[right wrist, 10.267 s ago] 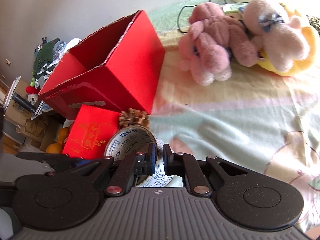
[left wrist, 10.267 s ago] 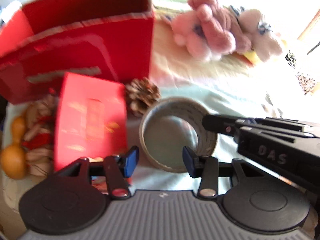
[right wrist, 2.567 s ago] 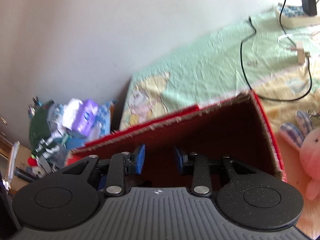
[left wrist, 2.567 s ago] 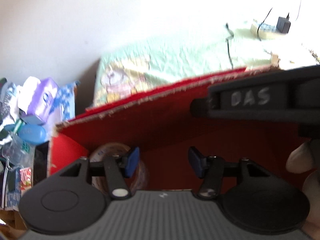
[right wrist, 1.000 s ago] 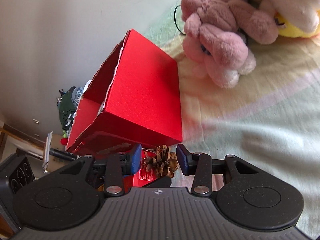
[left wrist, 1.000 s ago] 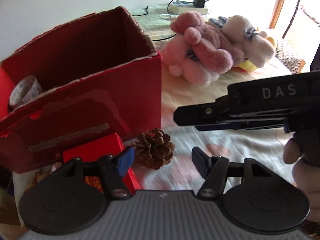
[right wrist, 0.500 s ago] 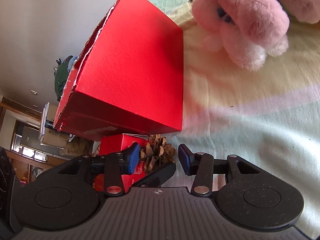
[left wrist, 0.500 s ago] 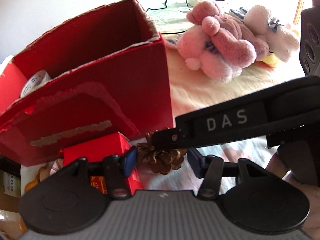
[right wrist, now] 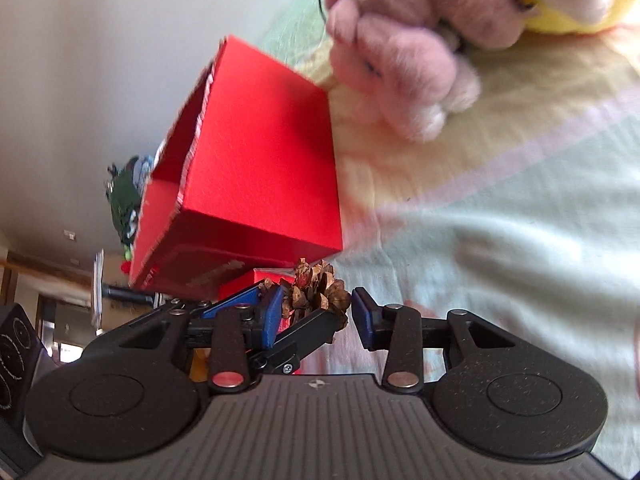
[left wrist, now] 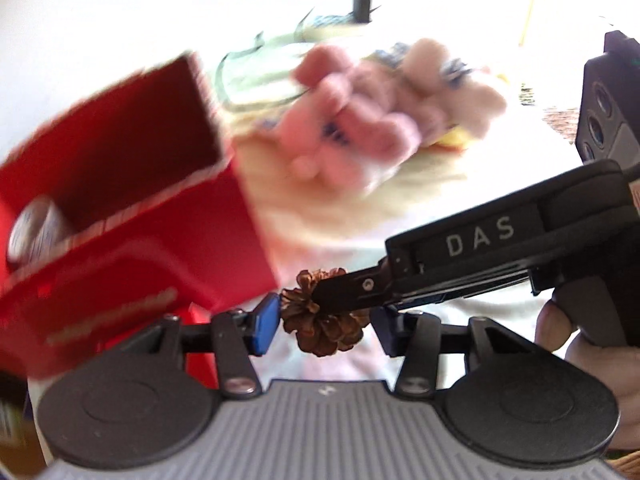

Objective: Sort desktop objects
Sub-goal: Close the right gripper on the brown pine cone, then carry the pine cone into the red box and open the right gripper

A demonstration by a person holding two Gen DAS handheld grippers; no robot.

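A brown pine cone (left wrist: 326,330) sits between the pads of both grippers, in front of the open red box (left wrist: 132,216). My right gripper (right wrist: 316,318) is shut on the pine cone (right wrist: 318,294), with a blue pad against each side. In the left wrist view its black finger (left wrist: 360,286) crosses over the cone. My left gripper (left wrist: 322,328) is open, its pads just off the cone's sides. A roll of tape (left wrist: 34,230) lies inside the box. A small red box (right wrist: 244,284) lies behind the cone.
Pink plush toys (right wrist: 404,60) and a yellow one (right wrist: 568,20) lie on the pastel cloth (right wrist: 520,220) beyond the box. A hand (left wrist: 568,328) holds the right gripper's handle. Clutter (right wrist: 126,188) stands past the box's far end.
Both grippers have moved in on the pine cone. The right gripper's pads have drawn up to its sides. The background is blurred while the cone stays sharp.
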